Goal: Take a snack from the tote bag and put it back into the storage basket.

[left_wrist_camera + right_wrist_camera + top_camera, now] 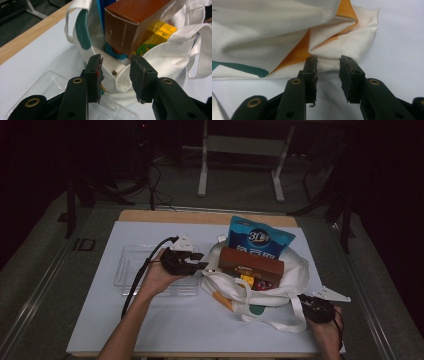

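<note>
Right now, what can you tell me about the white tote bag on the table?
The white tote bag looks like woven cotton, printed with teal and orange patches. It lies slumped and creased on the pale table cover, mouth open, long handles trailing off it. A brown box, a blue pouch and a yellow pack stick out of it. The left claw stands open at its rim, the right claw open at a folded corner; neither grips it.

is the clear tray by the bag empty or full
Empty. The clear tray beside the white bag holds nothing; the brown box and blue pouch sit in the bag.
</note>
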`<action>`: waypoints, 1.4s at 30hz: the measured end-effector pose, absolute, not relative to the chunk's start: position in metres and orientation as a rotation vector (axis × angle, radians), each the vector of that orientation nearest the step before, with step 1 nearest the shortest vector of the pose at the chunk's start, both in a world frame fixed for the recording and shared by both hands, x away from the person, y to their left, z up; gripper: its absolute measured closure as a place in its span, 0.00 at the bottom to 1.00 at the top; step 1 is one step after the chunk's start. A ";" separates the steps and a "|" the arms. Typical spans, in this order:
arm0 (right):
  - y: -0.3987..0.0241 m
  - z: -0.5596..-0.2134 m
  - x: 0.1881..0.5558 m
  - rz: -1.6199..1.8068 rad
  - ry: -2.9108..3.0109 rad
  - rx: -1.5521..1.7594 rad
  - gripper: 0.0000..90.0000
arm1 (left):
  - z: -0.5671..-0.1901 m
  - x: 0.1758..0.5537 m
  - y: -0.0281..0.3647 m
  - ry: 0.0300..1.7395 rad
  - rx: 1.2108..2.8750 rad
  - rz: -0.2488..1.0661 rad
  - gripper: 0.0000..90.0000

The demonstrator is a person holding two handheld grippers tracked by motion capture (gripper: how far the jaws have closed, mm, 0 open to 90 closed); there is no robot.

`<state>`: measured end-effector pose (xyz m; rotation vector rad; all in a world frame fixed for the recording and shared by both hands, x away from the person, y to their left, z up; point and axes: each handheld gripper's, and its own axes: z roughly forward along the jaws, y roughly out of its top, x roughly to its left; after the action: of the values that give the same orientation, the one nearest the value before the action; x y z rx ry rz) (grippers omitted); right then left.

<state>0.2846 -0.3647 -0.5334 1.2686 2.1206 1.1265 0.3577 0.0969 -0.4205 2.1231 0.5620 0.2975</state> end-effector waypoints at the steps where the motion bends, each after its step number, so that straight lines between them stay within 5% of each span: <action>1: -0.365 -0.534 0.285 1.128 2.121 1.267 0.74 | -0.419 0.358 0.096 0.556 2.122 0.296 0.68; 17: -0.365 -0.534 0.285 1.138 2.127 1.265 0.70 | -0.396 0.366 0.072 0.422 2.202 0.304 0.62; 33: -0.365 -0.534 0.285 1.136 2.129 1.269 0.69 | -0.384 0.389 0.054 0.374 2.221 0.208 0.34; 42: -0.366 -0.534 0.285 1.140 2.132 1.269 0.68 | -0.382 0.401 0.038 0.329 2.260 0.158 0.29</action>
<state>0.2854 -0.3655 -0.5344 1.2692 2.1319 1.1399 0.4013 0.0385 -0.3821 2.2601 0.3294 0.1580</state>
